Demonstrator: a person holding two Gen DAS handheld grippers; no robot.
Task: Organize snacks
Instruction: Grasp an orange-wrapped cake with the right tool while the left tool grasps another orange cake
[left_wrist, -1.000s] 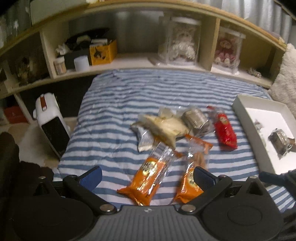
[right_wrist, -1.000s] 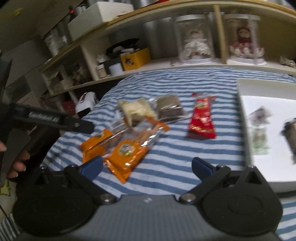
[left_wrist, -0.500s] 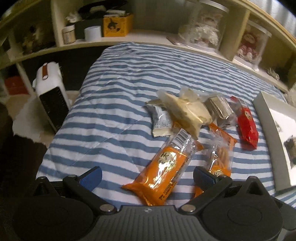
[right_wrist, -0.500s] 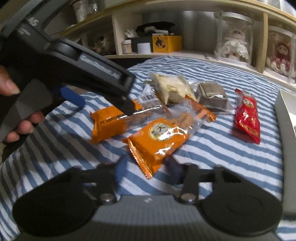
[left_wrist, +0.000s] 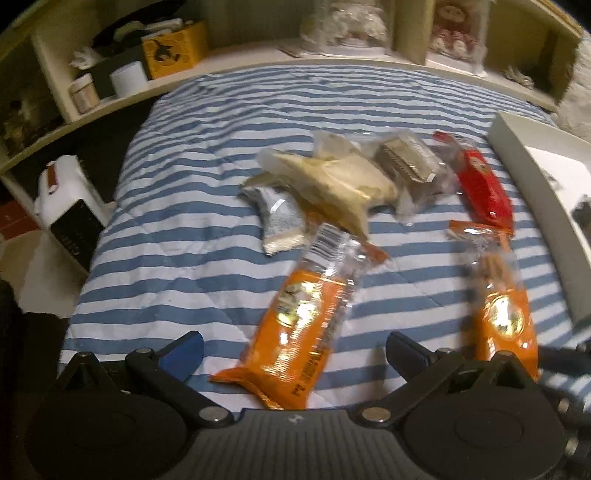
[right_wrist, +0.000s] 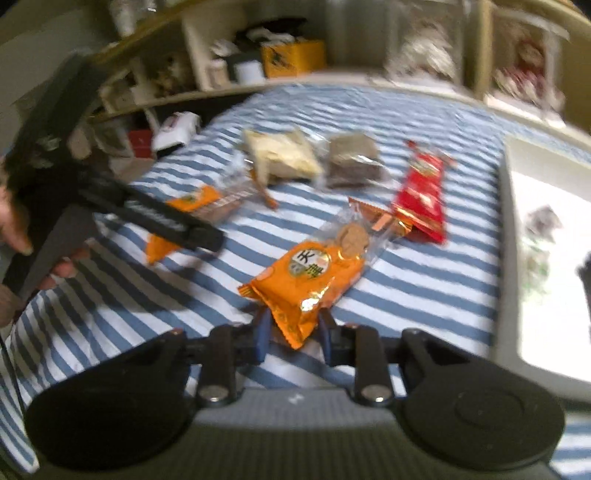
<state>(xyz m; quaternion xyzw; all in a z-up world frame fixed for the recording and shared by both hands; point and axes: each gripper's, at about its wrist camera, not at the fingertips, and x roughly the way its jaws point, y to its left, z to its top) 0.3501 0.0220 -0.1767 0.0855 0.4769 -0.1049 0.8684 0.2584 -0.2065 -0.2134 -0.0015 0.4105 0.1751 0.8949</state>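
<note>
Jaws of the right gripper (right_wrist: 291, 332) narrow, pinched on the near corner of an orange snack packet (right_wrist: 314, 273); blue pads press the foil edge from both sides, the rest of the packet lying on the striped bedspread (right_wrist: 424, 295). Left gripper (left_wrist: 291, 350) spread wide, holding nothing; a second orange packet (left_wrist: 303, 332) lies on the bedspread between its fingers, whether touching either of them cannot be told. In the right wrist view the left gripper's dark fingers (right_wrist: 166, 221) reach across that second packet, a hand (right_wrist: 14, 229) on the handle at the frame edge. Further up the bed: red packet (left_wrist: 480, 184) just beyond the gripped orange one, brown wafer-like packet in clear wrap (left_wrist: 410, 162), pale yellow packet (left_wrist: 332, 184) overlapping a grey-white one (left_wrist: 280, 218). White tray (right_wrist: 509, 258) sits along the right side of the bed, with a few small wrapped items inside, too blurred to name. Shelf (left_wrist: 221, 62) behind the bed carries a yellow box (left_wrist: 173, 48) and a white cup (left_wrist: 127, 77). Right wrist view motion-blurred.
</note>
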